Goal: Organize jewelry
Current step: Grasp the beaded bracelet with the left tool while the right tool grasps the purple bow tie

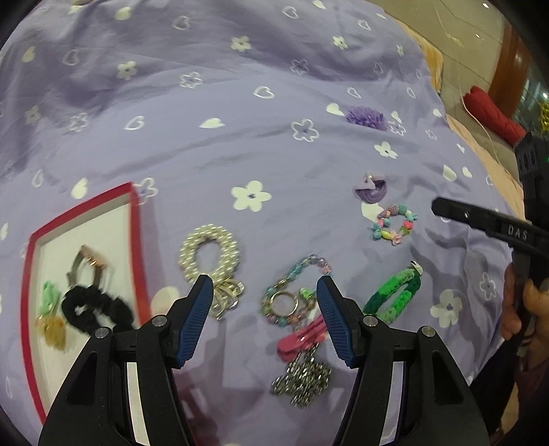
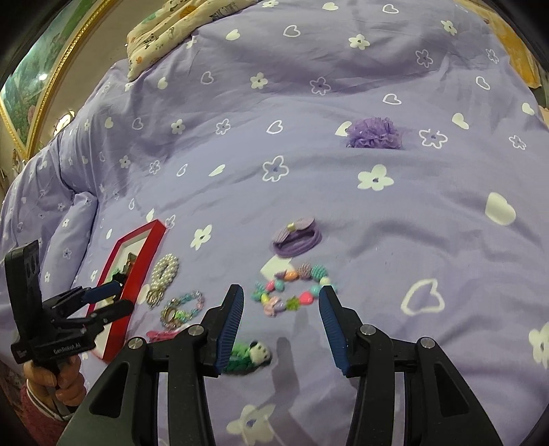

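A red-rimmed white tray (image 1: 137, 240) lies at the left and holds a black scrunchie (image 1: 92, 308), a green piece and gold pieces. On the purple bedspread lie a pearl hair tie (image 1: 209, 254), a pastel chain bracelet (image 1: 291, 298), a pink clip (image 1: 302, 338), a silver chain (image 1: 303, 377), a green crochet clip (image 1: 394, 295), a bead bracelet (image 2: 291, 288) and a purple bow tie (image 2: 296, 238). My left gripper (image 1: 264, 288) is open and empty above the pastel bracelet. My right gripper (image 2: 281, 298) is open and empty, just short of the bead bracelet.
A purple pompom (image 2: 374, 133) lies farther back on the bedspread. A patterned pillow (image 2: 178, 27) sits at the far left edge. A red cushion (image 1: 494, 113) lies off the bed at the right. The bed's edge shows at the right (image 1: 480, 144).
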Action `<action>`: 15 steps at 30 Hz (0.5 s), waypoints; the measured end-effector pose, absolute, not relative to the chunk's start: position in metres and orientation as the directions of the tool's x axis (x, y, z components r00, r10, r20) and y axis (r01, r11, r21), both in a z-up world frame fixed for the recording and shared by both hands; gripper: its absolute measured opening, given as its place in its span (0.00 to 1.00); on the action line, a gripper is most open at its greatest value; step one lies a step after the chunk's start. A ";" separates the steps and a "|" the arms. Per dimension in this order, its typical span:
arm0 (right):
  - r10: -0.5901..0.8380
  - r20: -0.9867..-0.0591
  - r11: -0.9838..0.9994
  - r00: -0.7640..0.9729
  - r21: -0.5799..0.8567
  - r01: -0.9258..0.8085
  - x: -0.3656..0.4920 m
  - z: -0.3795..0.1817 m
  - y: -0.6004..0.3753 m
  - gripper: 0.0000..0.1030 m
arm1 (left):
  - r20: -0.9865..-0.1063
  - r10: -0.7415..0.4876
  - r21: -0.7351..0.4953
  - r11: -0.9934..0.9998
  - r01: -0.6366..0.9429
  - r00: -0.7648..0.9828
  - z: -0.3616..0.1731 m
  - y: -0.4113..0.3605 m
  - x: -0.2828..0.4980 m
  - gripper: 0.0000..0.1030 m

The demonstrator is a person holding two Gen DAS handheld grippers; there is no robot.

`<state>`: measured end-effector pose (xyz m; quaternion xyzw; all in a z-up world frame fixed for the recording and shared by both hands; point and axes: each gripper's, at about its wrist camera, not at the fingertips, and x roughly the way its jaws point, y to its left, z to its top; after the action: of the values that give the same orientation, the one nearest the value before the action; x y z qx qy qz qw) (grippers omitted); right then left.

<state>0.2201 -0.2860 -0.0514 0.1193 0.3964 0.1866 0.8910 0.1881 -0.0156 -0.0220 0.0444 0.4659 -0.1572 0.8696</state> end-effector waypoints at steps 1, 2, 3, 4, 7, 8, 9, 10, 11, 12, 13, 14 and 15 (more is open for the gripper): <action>0.424 -0.664 0.903 0.616 0.356 -0.239 0.223 -0.051 -0.286 0.46 | -0.830 -0.234 -0.067 0.943 0.326 0.506 -0.025 -0.019 0.193 0.60; 0.420 -0.667 0.906 0.616 0.352 -0.237 0.228 -0.051 -0.285 0.46 | -0.834 -0.234 -0.063 0.940 0.335 0.500 -0.027 -0.022 0.195 0.60; 0.419 -0.668 0.906 0.615 0.350 -0.238 0.231 -0.052 -0.285 0.46 | -0.838 -0.233 -0.057 0.937 0.346 0.494 -0.029 -0.025 0.198 0.60; 0.418 -0.670 0.907 0.614 0.347 -0.239 0.236 -0.052 -0.285 0.46 | -0.842 -0.231 -0.047 0.932 0.359 0.487 -0.032 -0.029 0.201 0.60; 0.409 -0.681 0.911 0.608 0.338 -0.234 0.250 -0.055 -0.285 0.46 | -0.854 -0.226 -0.030 0.921 0.388 0.469 -0.039 -0.038 0.210 0.59; 0.406 -0.685 0.913 0.604 0.336 -0.233 0.255 -0.056 -0.285 0.46 | -0.857 -0.226 -0.027 0.918 0.396 0.463 -0.041 -0.040 0.212 0.59; 0.402 -0.691 0.915 0.601 0.331 -0.232 0.259 -0.058 -0.285 0.46 | -0.860 -0.226 -0.025 0.914 0.405 0.457 -0.043 -0.042 0.213 0.58; 0.399 -0.696 0.916 0.597 0.328 -0.230 0.263 -0.060 -0.285 0.46 | -0.865 -0.226 -0.022 0.909 0.416 0.448 -0.046 -0.045 0.215 0.58; 0.398 -0.700 0.917 0.592 0.329 -0.228 0.267 -0.062 -0.284 0.46 | -0.868 -0.227 -0.021 0.906 0.424 0.442 -0.048 -0.046 0.217 0.58; 0.399 -0.705 0.917 0.586 0.329 -0.227 0.271 -0.065 -0.284 0.46 | -0.872 -0.227 -0.019 0.901 0.433 0.434 -0.051 -0.048 0.218 0.57; 0.398 -0.708 0.917 0.583 0.328 -0.227 0.275 -0.066 -0.283 0.46 | -0.876 -0.225 -0.016 0.897 0.441 0.426 -0.054 -0.050 0.220 0.57; 0.396 -0.712 0.918 0.580 0.326 -0.227 0.278 -0.068 -0.283 0.46 | -0.881 -0.222 -0.013 0.894 0.447 0.419 -0.057 -0.052 0.222 0.56; 0.395 -0.715 0.918 0.577 0.324 -0.227 0.282 -0.070 -0.282 0.46 | -0.884 -0.220 -0.011 0.892 0.452 0.413 -0.059 -0.053 0.223 0.54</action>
<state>0.2818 -0.2817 -0.0699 0.0990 0.4249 0.1760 0.8824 0.2235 -0.0532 -0.0594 0.1156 0.5030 -0.2018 0.8324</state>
